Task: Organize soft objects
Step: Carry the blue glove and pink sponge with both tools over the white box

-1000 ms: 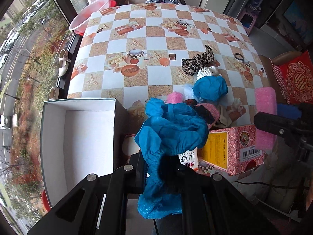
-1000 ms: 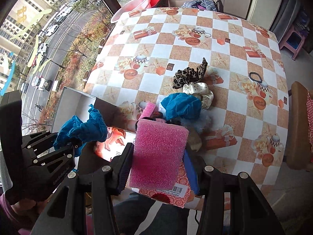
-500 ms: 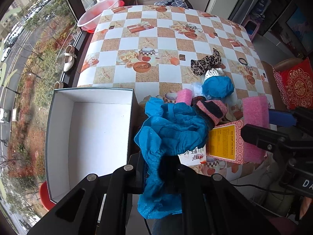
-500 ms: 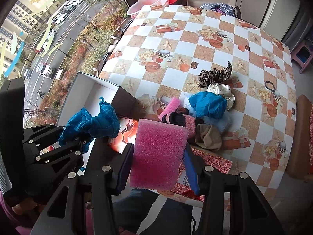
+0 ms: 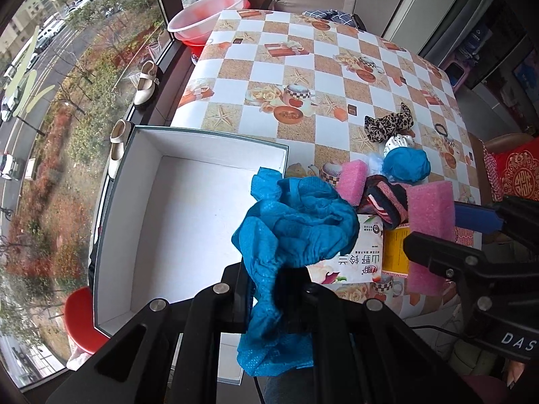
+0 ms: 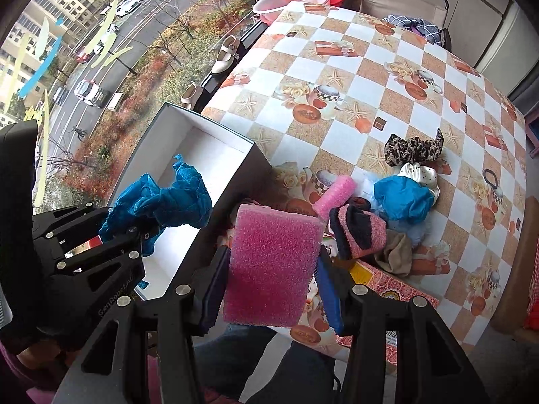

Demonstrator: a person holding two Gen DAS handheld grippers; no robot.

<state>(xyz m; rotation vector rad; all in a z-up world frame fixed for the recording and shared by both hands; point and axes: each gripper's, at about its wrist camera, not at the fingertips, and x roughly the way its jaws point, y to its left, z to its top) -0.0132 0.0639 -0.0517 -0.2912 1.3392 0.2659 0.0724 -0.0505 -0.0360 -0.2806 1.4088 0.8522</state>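
My left gripper [image 5: 266, 279] is shut on a crumpled blue cloth [image 5: 296, 229], which hangs over the right side of the open white box [image 5: 188, 222]. From the right wrist view that cloth [image 6: 161, 198] sits above the box [image 6: 209, 141]. My right gripper [image 6: 272, 286] is shut on a pink sponge block [image 6: 276, 249], held just right of the box wall. On the table beyond lie a blue cloth ball [image 6: 401, 198], a pink foam roll [image 6: 333, 192], a striped sock [image 6: 357, 232], a leopard scrunchie [image 6: 411, 148] and a white scrunchie [image 6: 417, 171].
A pink patterned carton [image 6: 387, 286] and a printed packet [image 5: 357, 259] lie at the table's near edge. A pink basin [image 5: 209, 10] and a chair stand at the far end. Shoes [image 5: 145, 84] rest on the window sill, and a red stool [image 5: 81, 323] stands below the box.
Both grippers have shifted left with their loads. The blue cloth now hangs over the box interior, and the pink sponge has come closer to the box wall.
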